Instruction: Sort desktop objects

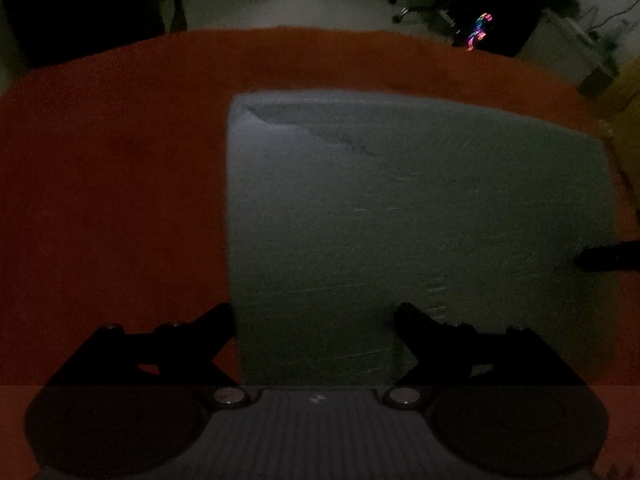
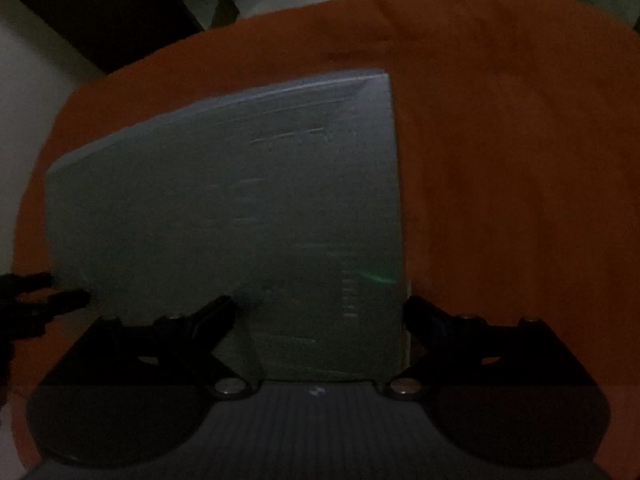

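Observation:
A large flat grey sheet, like a cutting mat or board (image 1: 416,216), lies on the orange tablecloth (image 1: 112,184). It also shows in the right wrist view (image 2: 240,208). My left gripper (image 1: 314,314) is open, its fingers astride the sheet's near left corner. My right gripper (image 2: 318,308) is open, its fingers astride the sheet's near right corner. The right gripper's fingertips (image 1: 608,258) poke in at the right edge of the left wrist view. The left gripper's fingertips (image 2: 44,292) show at the left edge of the right wrist view. The scene is dim and blurred.
The orange cloth (image 2: 520,160) covers the table up to its far edge (image 1: 280,32). Beyond it are a dark floor, chair legs (image 1: 404,4) and a device with coloured lights (image 1: 478,32). A yellowish object (image 1: 628,120) sits at the far right.

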Demonstrator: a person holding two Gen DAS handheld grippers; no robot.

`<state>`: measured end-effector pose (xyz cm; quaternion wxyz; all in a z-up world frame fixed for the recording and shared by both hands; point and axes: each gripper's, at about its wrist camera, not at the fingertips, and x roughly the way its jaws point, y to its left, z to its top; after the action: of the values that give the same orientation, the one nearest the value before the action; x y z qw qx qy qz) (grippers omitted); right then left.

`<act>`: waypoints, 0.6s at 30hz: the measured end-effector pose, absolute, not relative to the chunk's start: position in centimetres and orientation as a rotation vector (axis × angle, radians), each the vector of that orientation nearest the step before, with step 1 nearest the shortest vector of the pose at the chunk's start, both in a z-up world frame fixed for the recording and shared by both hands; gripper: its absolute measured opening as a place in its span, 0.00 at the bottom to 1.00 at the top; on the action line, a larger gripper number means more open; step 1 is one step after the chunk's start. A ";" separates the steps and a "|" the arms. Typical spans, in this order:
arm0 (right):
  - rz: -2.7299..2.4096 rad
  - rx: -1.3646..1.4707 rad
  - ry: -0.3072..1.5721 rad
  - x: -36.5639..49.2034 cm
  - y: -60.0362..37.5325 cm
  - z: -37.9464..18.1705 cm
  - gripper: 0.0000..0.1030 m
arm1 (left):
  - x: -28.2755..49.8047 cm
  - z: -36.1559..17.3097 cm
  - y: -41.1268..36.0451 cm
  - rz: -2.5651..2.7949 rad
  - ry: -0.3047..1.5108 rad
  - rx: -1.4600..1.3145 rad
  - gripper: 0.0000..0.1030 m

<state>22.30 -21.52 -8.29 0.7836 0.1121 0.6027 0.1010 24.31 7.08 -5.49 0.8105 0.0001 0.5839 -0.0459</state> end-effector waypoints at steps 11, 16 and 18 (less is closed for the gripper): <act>0.244 0.175 1.292 21.5 -20.9 -9.8 0.91 | 24.2 -8.8 5.7 -0.191 1.294 0.061 0.72; 0.239 0.167 1.299 22.5 -21.8 -10.7 0.91 | 23.8 -9.0 7.0 -0.185 1.284 0.034 0.71; 0.241 0.177 1.304 23.3 -21.3 -11.0 0.91 | 24.3 -9.3 7.7 -0.159 1.277 0.033 0.71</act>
<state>23.27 -21.32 -11.04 0.7846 0.0820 0.6043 0.1117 24.30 7.75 -9.27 0.8000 0.0155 0.5952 -0.0743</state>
